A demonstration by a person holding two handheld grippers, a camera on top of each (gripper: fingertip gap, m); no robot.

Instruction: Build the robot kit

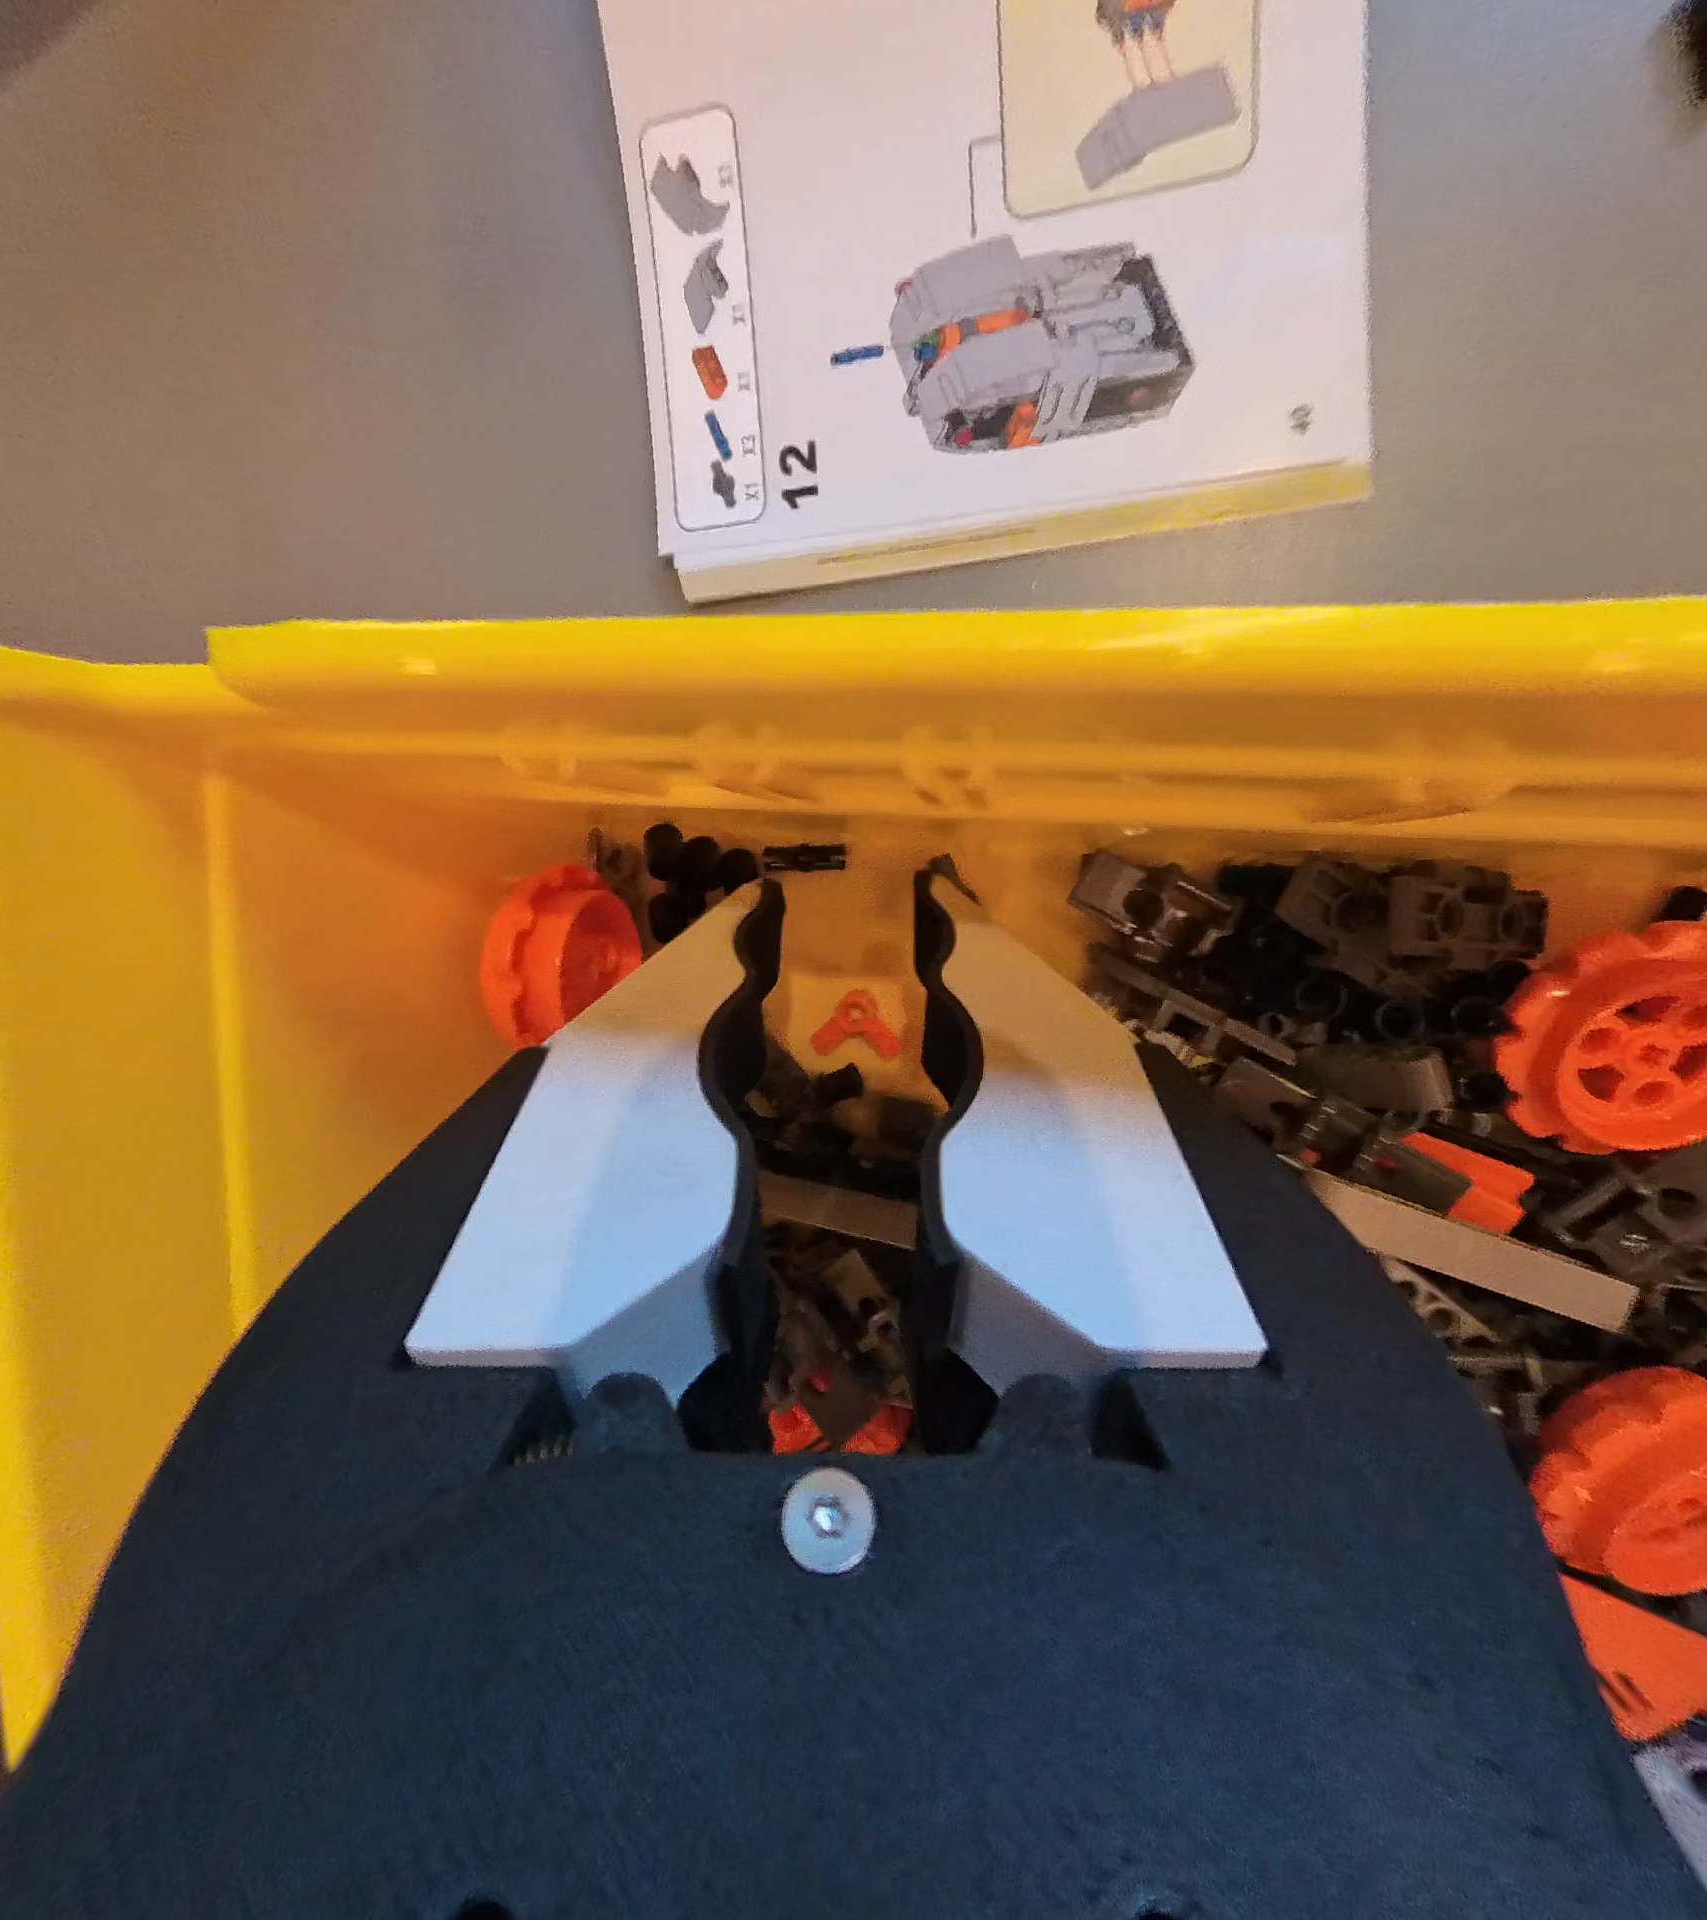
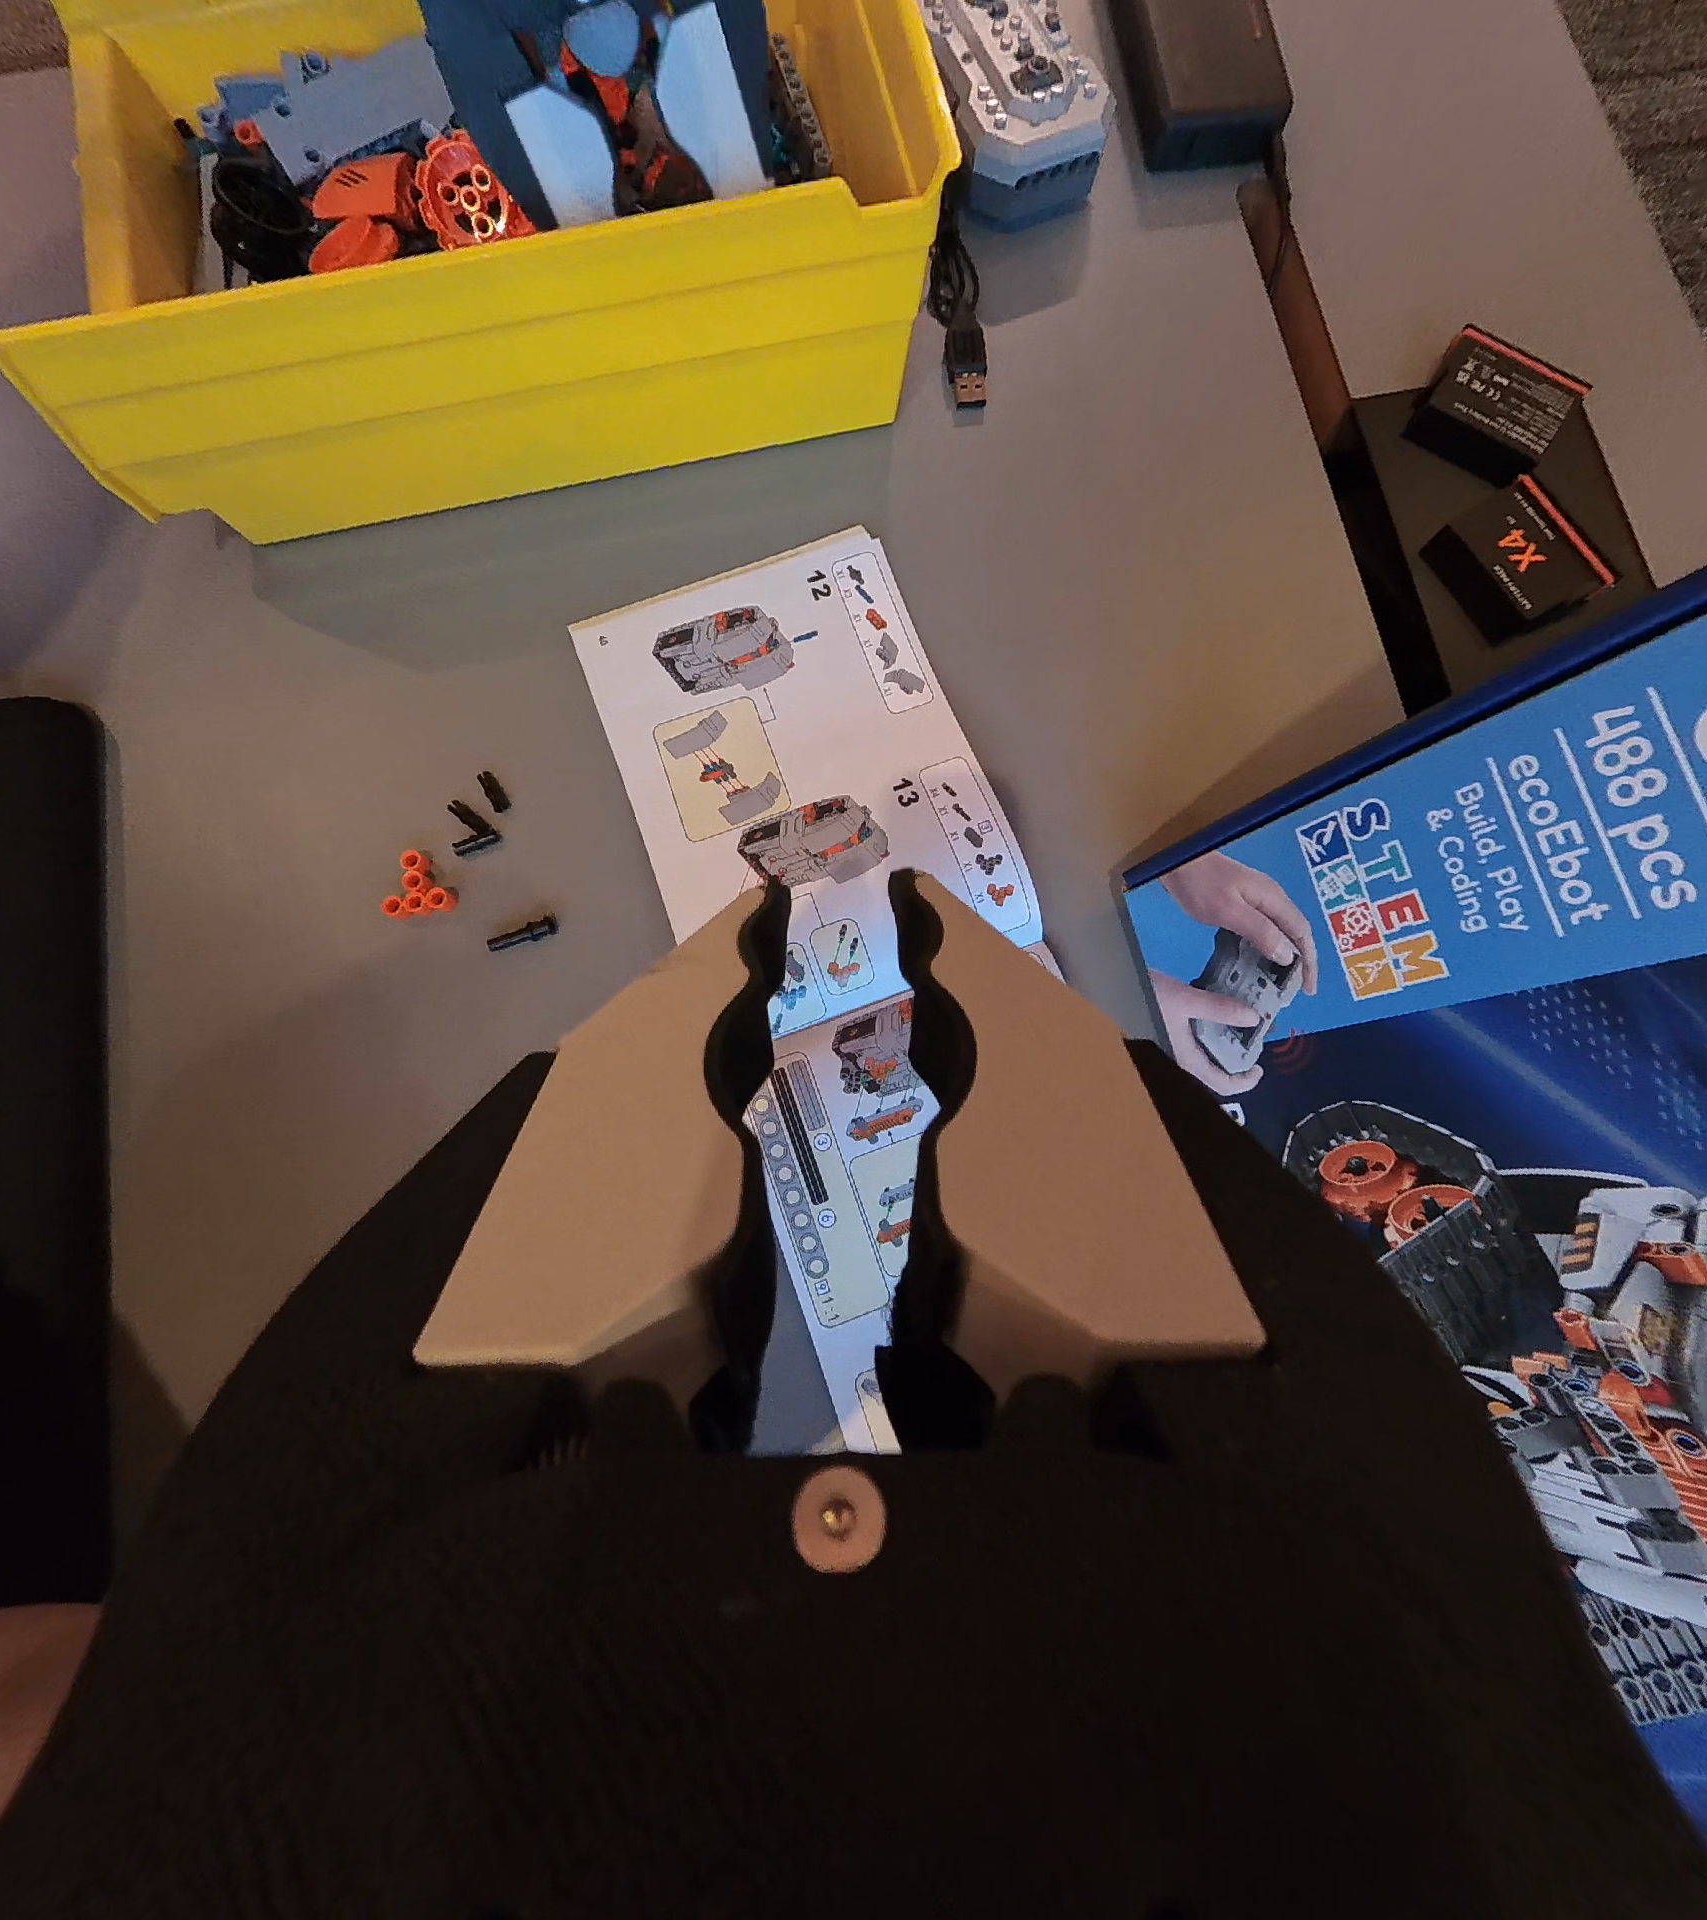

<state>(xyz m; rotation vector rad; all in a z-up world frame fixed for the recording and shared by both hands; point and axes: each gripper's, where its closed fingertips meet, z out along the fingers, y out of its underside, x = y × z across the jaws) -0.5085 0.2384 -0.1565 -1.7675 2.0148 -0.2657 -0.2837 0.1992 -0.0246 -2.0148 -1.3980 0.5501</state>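
black gripper bodies | pale wedge fingers | wavy black jaws | silver screw

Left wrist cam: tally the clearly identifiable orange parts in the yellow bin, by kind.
orange wheels: 3
small orange angle connector: 1
Total: 4
Other orange pieces are partly buried or hidden, so they are not counted.

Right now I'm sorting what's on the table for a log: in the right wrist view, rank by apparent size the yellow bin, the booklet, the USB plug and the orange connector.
1. Yellow bin
2. Booklet, partly hidden by the claw
3. USB plug
4. Orange connector, close to the plug; unsure
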